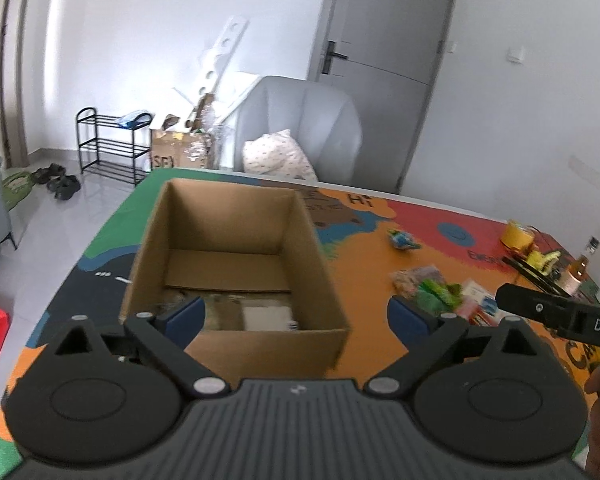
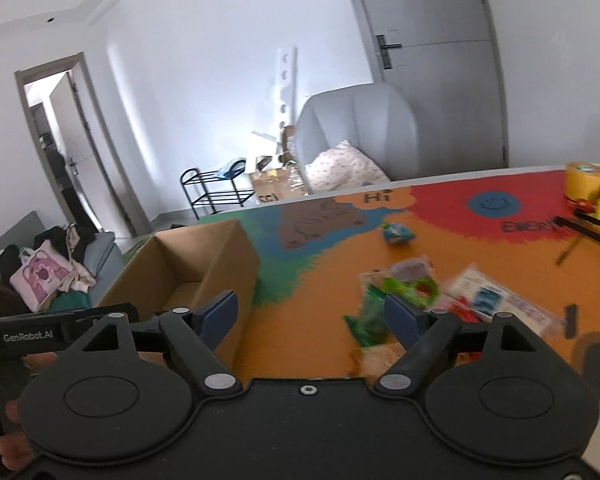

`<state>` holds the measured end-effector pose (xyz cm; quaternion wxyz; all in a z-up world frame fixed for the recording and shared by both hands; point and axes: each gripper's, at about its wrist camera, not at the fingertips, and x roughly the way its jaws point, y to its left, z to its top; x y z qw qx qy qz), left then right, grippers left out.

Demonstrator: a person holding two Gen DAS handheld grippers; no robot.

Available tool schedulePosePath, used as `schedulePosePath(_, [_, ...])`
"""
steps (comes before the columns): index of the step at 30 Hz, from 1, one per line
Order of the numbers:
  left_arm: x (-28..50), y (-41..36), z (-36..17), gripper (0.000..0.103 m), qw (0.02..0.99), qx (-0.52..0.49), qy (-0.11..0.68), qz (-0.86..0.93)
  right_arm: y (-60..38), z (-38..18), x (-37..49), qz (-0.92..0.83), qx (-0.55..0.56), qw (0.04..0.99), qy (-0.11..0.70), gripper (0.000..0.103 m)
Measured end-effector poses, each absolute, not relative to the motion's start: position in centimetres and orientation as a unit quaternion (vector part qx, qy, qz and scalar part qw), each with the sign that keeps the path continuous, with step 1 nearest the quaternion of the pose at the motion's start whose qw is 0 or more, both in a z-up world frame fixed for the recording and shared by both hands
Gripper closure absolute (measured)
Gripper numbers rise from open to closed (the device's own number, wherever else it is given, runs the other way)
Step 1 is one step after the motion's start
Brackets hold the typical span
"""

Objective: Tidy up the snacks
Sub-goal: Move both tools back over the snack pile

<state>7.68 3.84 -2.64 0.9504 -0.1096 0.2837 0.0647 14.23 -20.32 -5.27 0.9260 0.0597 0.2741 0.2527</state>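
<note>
An open cardboard box [image 1: 236,256] stands on the colourful table mat [image 1: 364,248], with a pale packet [image 1: 268,316] lying on its floor. My left gripper [image 1: 296,316] is open over the box's near wall, nothing between its fingers. A heap of snack packets [image 1: 440,288] lies to the right of the box; the same heap [image 2: 440,296] appears blurred in the right wrist view. My right gripper [image 2: 312,312] is open above the mat between the box [image 2: 188,264] and the heap, holding nothing. One small blue-green packet [image 2: 398,234] lies alone farther back.
A yellow tape roll [image 2: 584,180], yellow items, a bottle [image 1: 578,270] and black sticks crowd the table's far right. Beyond the table stand a grey armchair [image 1: 300,128] with a cushion, a black shoe rack [image 1: 112,148] and a door. A hand [image 2: 8,432] grips the left tool.
</note>
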Motion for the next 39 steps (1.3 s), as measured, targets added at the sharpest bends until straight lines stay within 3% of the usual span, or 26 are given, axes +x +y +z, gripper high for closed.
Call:
schedulePosePath(18, [8.8, -3.6, -3.9, 0.006, 0.95, -0.086, 0.299, -0.02, -26.6, -7.0, 12.5, 0.195, 0.065, 0.934, 0.292, 0.023])
schedulePosePath(32, [11.0, -5.8, -6.1, 0.008, 0.95, -0.059, 0.302, -0.058, -26.8, -10.5, 13.9, 0.195, 0.074, 0.918, 0.337, 0.038])
schedulePosePath(39, [12.4, -6.0, -7.4, 0.018, 0.943, -0.058, 0.319, -0.075, -25.9, -12.2, 15.1, 0.201, 0.074, 0.908, 0.361, 0.039])
